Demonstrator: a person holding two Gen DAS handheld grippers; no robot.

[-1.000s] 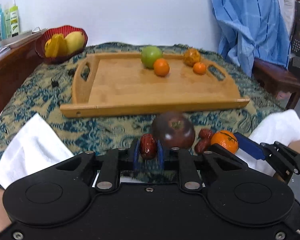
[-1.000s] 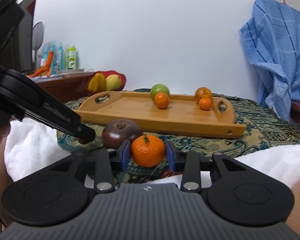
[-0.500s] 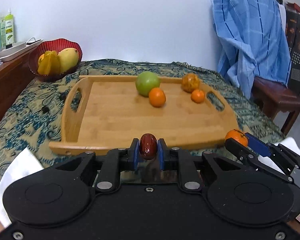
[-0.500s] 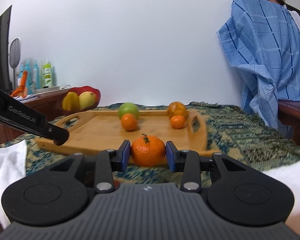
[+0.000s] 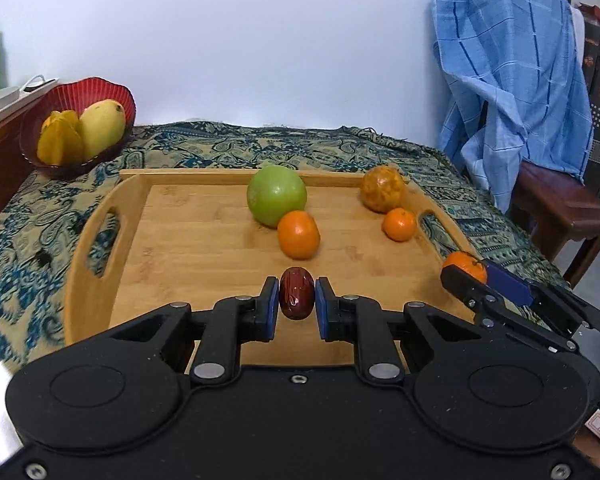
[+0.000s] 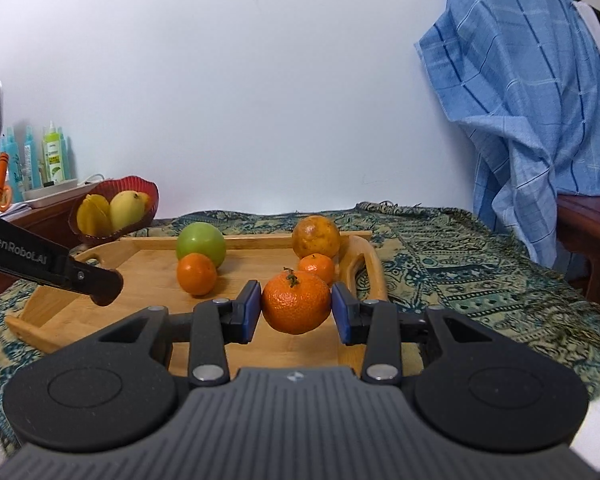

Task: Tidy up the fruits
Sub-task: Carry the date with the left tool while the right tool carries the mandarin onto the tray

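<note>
Nearest, the left gripper [image 5: 297, 300] pinches a dark red date [image 5: 296, 298] above the near part of the wooden tray [image 5: 204, 256], while the right gripper [image 6: 296, 308] clamps a stemmed tangerine [image 6: 296, 302] over the tray's right end. On the tray lie an orange [image 5: 299, 235] touching a green apple [image 5: 276, 195], then a small mandarin [image 5: 399, 224] and a mottled orange fruit [image 5: 382, 188] (they seem to touch). Farthest, a red bowl [image 5: 112, 90] holds a mango [image 5: 102, 122] and a starfruit [image 5: 60, 142].
</note>
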